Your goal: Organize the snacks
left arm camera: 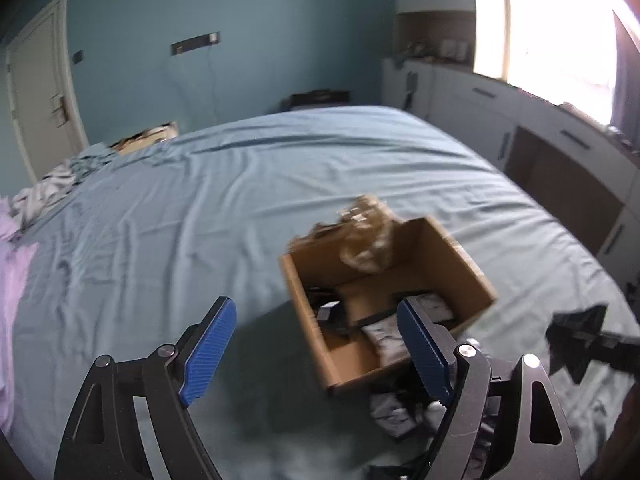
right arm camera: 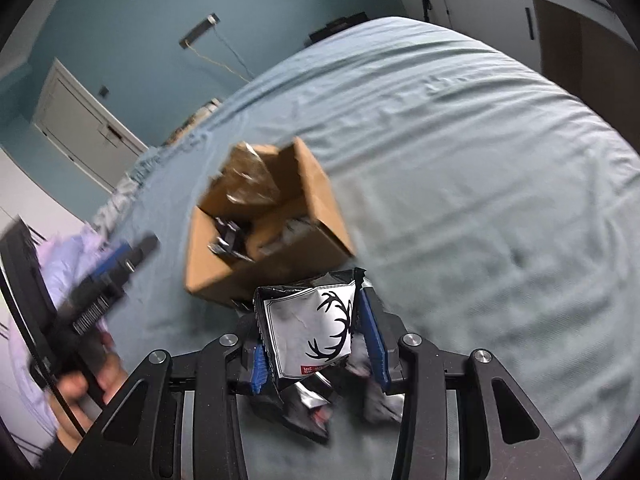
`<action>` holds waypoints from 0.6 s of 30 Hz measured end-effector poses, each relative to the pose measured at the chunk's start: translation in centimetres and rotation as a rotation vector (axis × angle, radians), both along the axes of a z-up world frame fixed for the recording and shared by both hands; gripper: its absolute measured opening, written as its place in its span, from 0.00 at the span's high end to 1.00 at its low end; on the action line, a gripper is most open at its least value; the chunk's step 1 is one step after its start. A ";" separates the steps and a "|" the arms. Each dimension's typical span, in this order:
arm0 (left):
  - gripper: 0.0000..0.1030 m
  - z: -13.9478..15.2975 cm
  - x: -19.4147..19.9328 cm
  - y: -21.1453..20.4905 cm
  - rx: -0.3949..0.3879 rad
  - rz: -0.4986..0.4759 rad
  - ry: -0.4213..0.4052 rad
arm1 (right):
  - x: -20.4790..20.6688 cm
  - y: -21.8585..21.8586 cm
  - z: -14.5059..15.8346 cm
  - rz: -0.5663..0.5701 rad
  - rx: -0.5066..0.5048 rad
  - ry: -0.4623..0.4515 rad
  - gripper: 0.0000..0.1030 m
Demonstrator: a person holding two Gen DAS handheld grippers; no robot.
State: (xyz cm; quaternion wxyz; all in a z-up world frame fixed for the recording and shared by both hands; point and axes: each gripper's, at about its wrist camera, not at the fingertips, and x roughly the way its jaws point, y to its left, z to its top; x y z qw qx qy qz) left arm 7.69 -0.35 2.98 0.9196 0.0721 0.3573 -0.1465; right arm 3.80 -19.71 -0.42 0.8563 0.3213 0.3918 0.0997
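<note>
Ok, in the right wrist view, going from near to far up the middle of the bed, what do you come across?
Spare snack packets on the sheet → the antler-print snack packet held in the right gripper → the cardboard box → bare blue bed sheet → the blue wall.

Bedroom. Teal wall [left arm camera: 248,12] behind a bed with a wrinkled light-blue sheet [left arm camera: 248,184]. White door [left arm camera: 40,92] far left, black wall plate [left arm camera: 196,43] with a cable hanging down. Right side: white cabinets [left arm camera: 472,108] with dark handles under a bright, blown-out window [left arm camera: 560,24]. Lilac bedding [left arm camera: 12,280] bunched at the left edge.
</note>
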 end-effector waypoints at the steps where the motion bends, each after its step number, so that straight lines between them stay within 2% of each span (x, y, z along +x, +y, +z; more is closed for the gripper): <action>1: 0.19 0.0 0.1 0.3 -0.003 0.012 0.001 | 0.6 0.3 0.2 0.003 0.014 -0.010 0.63; 6: 0.19 0.0 0.8 1.8 -0.037 0.068 0.020 | 5.5 2.7 3.5 0.074 0.042 -0.019 0.62; 8: 0.19 -0.2 0.7 2.0 -0.027 0.076 0.031 | 6.8 2.8 4.7 0.084 0.105 -0.035 0.59; 9: 0.19 -0.2 0.7 2.1 -0.021 0.077 0.034 | 7.3 2.6 5.4 0.071 0.168 -0.059 0.58; 11: 0.19 -0.2 0.3 2.1 -0.007 0.074 0.036 | 7.5 1.7 6.7 0.023 0.210 -0.100 0.43; 12: 0.19 -0.2 0.0 2.2 0.002 0.070 0.036 | 7.2 1.1 7.1 0.005 0.203 -0.112 0.23; 13: 0.19 -0.1 -0.2 2.2 0.008 0.066 0.037 | 6.6 0.7 7.8 -0.019 0.182 -0.138 0.13; 16: 0.19 0.3 -1.2 2.3 0.025 0.053 0.036 | 3.7 -0.4 8.5 -0.056 0.087 -0.184 0.12; 18: 0.18 0.6 -1.9 2.2 0.036 0.045 0.033 | 1.7 -1.2 7.7 -0.073 0.018 -0.132 0.12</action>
